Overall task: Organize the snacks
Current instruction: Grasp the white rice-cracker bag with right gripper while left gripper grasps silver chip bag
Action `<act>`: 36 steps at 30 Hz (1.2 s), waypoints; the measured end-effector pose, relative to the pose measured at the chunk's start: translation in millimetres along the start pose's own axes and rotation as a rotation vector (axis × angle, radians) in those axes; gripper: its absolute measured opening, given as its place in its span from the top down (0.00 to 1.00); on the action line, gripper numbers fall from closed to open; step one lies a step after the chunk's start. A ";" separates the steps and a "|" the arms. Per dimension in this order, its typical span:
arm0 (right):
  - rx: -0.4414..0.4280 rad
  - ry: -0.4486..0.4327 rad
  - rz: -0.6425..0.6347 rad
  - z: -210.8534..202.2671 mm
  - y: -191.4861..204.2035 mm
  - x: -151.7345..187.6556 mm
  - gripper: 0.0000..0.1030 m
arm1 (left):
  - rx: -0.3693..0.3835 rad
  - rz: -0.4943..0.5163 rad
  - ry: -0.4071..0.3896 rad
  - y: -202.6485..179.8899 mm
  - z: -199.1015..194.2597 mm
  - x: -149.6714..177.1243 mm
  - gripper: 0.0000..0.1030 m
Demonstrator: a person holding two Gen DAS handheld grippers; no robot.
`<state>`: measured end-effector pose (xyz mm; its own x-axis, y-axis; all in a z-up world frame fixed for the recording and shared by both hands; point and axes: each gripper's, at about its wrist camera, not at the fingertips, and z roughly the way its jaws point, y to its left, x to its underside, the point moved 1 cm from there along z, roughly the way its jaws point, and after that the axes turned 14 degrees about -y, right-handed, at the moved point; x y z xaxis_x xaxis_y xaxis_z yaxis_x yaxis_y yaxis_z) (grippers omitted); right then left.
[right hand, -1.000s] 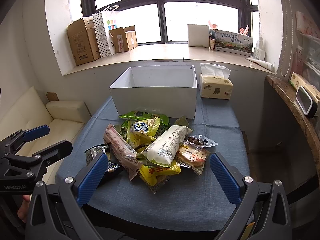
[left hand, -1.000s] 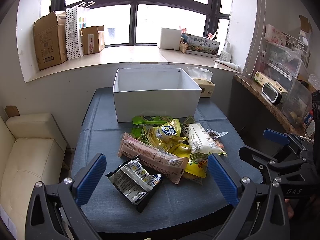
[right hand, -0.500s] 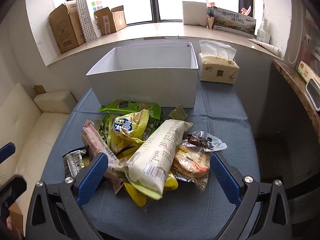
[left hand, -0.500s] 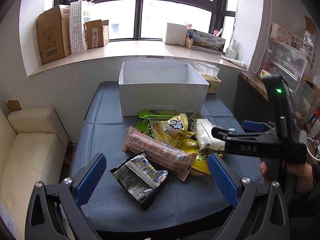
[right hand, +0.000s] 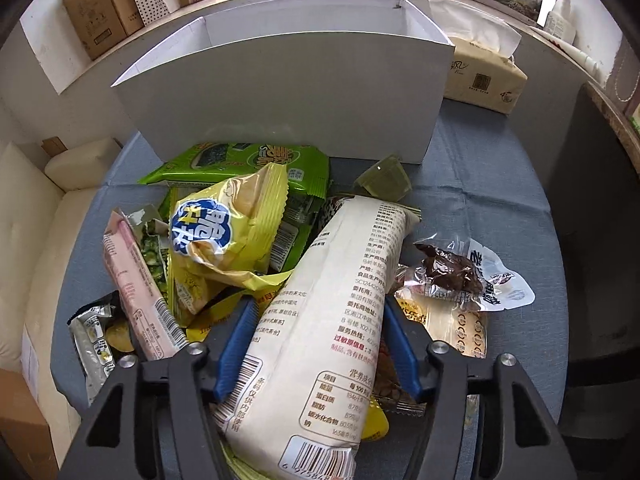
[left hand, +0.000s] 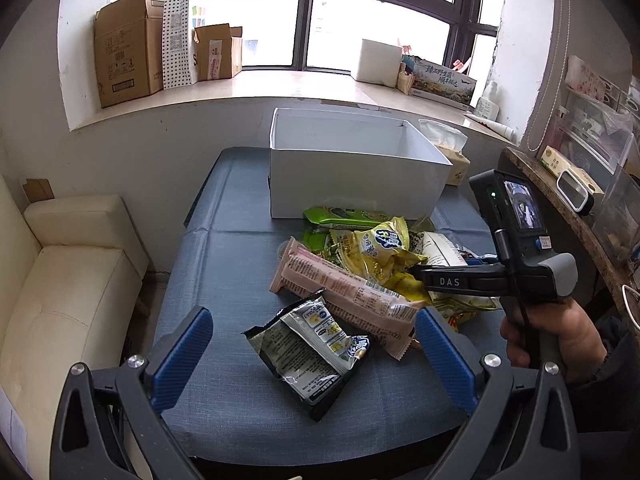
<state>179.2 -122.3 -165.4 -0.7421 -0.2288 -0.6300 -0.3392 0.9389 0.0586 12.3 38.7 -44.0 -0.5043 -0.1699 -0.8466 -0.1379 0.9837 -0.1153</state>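
Observation:
A pile of snack packets lies on the blue tablecloth [left hand: 240, 264] in front of an empty white box [left hand: 352, 176]. My right gripper [right hand: 318, 340] has its blue fingers closed on both sides of a long white packet [right hand: 336, 320] in the pile; the box also shows in this view [right hand: 288, 96]. In the left wrist view the right gripper [left hand: 452, 280] reaches into the pile from the right. My left gripper [left hand: 312, 360] is open and empty, low over the table's near edge, around a black and silver packet [left hand: 312, 348]. A pink packet [left hand: 344, 288] and a yellow packet [left hand: 380, 248] lie beside it.
A tissue box [right hand: 484, 68] stands right of the white box. A cream sofa [left hand: 60, 280] is left of the table. A wooden counter [left hand: 568, 208] with small items runs along the right. Cardboard boxes [left hand: 128, 64] stand on the windowsill.
My right gripper has moved forward and down into the pile and narrowed its fingers onto the long white packet. My left gripper has stayed open and drifted slightly.

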 end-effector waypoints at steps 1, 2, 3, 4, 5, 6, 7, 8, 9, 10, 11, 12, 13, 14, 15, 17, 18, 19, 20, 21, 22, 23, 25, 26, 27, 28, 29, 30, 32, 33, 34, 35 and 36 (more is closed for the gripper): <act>0.005 -0.001 -0.008 -1.5 0.3 0.8 0.43 | 0.000 -0.001 0.002 0.6 0.9 0.3 0.00; 0.001 -0.002 -0.004 -3.5 -0.4 1.1 0.46 | -0.002 0.001 0.003 0.9 1.7 0.9 0.00; 0.000 0.000 0.003 -6.4 -1.7 0.3 0.47 | -0.004 0.005 0.004 1.3 2.3 1.5 0.00; 0.000 0.000 0.010 -10.2 -2.7 0.0 0.49 | -0.003 0.011 0.005 1.4 3.9 2.5 0.00; -0.002 -0.004 0.016 -14.6 -4.3 -0.8 0.49 | -0.003 0.016 0.008 1.9 5.8 3.3 0.00; -0.008 -0.014 0.025 -19.0 -7.6 -3.0 0.49 | -0.002 0.021 0.010 2.5 7.9 4.6 0.00; -0.013 -0.030 0.036 -25.8 -9.7 -3.5 0.49 | 0.001 0.028 0.012 3.1 10.1 6.0 0.00; -0.017 -0.047 0.045 -33.5 -11.8 -3.8 0.49 | 0.006 0.040 0.012 4.1 12.5 7.8 0.00; -0.023 -0.063 0.055 -40.7 -14.3 -4.1 0.49 | 0.010 0.057 0.014 4.4 15.4 10.1 0.00; -0.026 -0.076 0.065 -47.4 -16.9 -4.3 0.50 | 0.012 0.076 0.023 4.0 18.8 12.7 0.00; -0.028 -0.089 0.077 -52.8 -21.4 -4.3 0.50 | 0.018 0.098 0.032 3.9 22.0 15.9 0.00; -0.032 -0.103 0.088 -59.8 -24.2 -4.8 0.50 | 0.026 0.119 0.043 3.2 26.0 19.2 0.00; -0.038 -0.120 0.099 -66.8 -26.0 -6.1 0.50 | 0.033 0.138 0.059 2.1 30.8 23.0 0.00; -0.044 -0.138 0.110 -74.3 -28.8 -6.8 0.50 | 0.040 0.159 0.077 0.2 35.4 26.9 0.00; -0.052 -0.157 0.119 -82.1 -31.4 -7.4 0.50 | 0.046 0.180 0.093 -1.7 40.5 31.8 0.00; -0.064 -0.193 0.137 -96.6 -35.5 -8.8 0.50 | 0.048 0.230 0.132 -6.9 53.5 41.6 0.00; -0.070 -0.213 0.144 -103.0 -37.5 -10.0 0.50 | 0.043 0.253 0.147 -9.0 59.4 45.7 0.00; -0.079 -0.230 0.138 -108.3 -37.8 -11.2 0.50 | 0.043 0.272 0.157 -10.6 65.6 50.0 0.00; -0.084 -0.241 0.132 -112.1 -37.8 -12.4 0.50 | 0.044 0.286 0.168 -11.5 72.1 53.5 0.00; -0.083 -0.250 0.136 -114.9 -38.4 -13.6 0.50 | 0.046 0.292 0.179 -10.7 78.4 56.7 0.00; -0.086 -0.254 0.138 -117.2 -38.8 -14.6 0.50 | 0.058 0.286 0.197 -9.1 85.3 60.5 0.00; -0.094 -0.256 0.140 -120.4 -39.8 -14.9 0.50 | 0.063 0.281 0.223 -6.8 92.5 64.1 0.00; -0.104 -0.274 0.154 -127.2 -41.4 -15.2 0.50 | 0.062 0.285 0.244 -4.8 101.5 69.0 0.00; -0.105 -0.284 0.155 -131.6 -42.5 -14.1 0.50 | 0.070 0.287 0.251 -4.6 104.2 71.1 0.00; -0.105 -0.295 0.159 -136.2 -43.5 -13.3 0.50 | 0.069 0.296 0.257 -4.9 106.1 72.6 0.00; -0.110 -0.305 0.165 -140.4 -44.2 -12.9 0.50 | 0.070 0.305 0.261 -5.9 107.6 74.3 0.00; -0.114 -0.312 0.169 -144.4 -44.9 -12.0 0.50 | 0.076 0.310 0.262 -6.3 108.2 75.1 0.00; -0.116 -0.318 0.172 -148.9 -45.1 -10.6 0.50 | 0.079 0.312 0.264 -6.4 108.7 76.1 0.00; -0.130 -0.331 0.179 -156.4 -45.6 -7.3 0.50 | 0.084 0.310 0.270 -6.1 110.9 77.0 0.00; -0.133 -0.335 0.177 -158.7 -45.1 -6.0 0.50 | 0.090 0.307 0.272 -5.9 112.0 78.0 0.00; -0.133 -0.336 0.179 -160.3 -44.9 -4.0 0.50 | 0.095 0.308 0.277 -5.9 113.4 79.9 0.00; -0.138 -0.333 0.180 -160.6 -44.6 -2.3 0.50 | 0.097 0.311 0.293 -5.6 116.9 82.5 0.00; -0.146 -0.329 0.179 -160.0 -43.6 -0.9 0.50 | 0.087 0.315 0.311 -4.2 121.8 85.7 0.04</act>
<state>102.2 -204.2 -43.5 -0.5803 0.0516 -0.8128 -0.3177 0.9045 0.2843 73.5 27.1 -179.4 -0.7443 0.1426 -0.6524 0.1289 0.9892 0.0691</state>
